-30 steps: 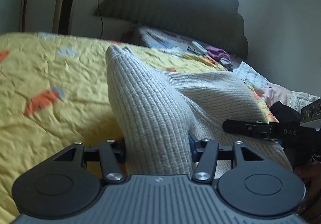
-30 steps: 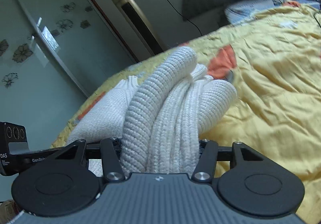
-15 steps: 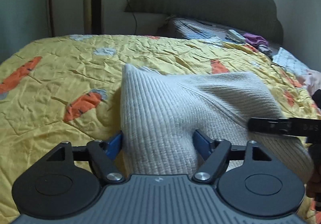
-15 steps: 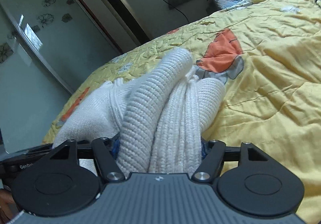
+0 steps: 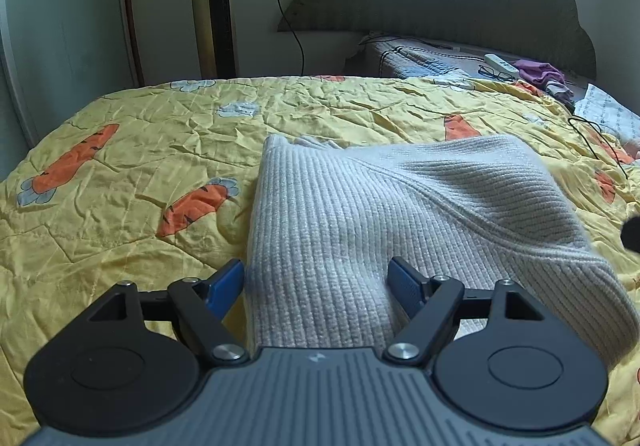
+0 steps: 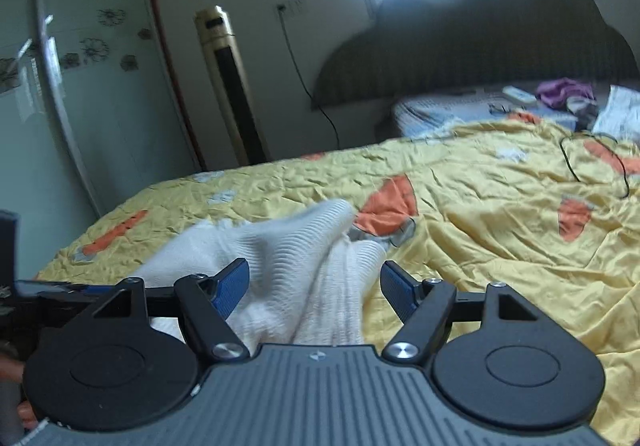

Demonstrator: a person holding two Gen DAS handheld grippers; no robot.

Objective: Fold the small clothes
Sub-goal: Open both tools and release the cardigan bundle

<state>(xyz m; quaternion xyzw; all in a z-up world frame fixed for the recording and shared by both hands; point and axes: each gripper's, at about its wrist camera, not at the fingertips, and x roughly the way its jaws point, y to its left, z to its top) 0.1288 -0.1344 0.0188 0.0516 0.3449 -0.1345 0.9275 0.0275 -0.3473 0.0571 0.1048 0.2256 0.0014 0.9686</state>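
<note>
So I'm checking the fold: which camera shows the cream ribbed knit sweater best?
The left wrist view: the cream ribbed knit sweater lies sharp, its folded edge clear. The right wrist view shows only a blurred, bunched end.

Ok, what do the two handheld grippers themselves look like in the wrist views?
Both match. The left gripper and the right gripper each have a grey ribbed body, two round black discs beside it, black linkage arms with silver pivot screws, and blue ribbed pads on the fingers. A small white logo marks each body's front edge. No cables show on either.
</note>
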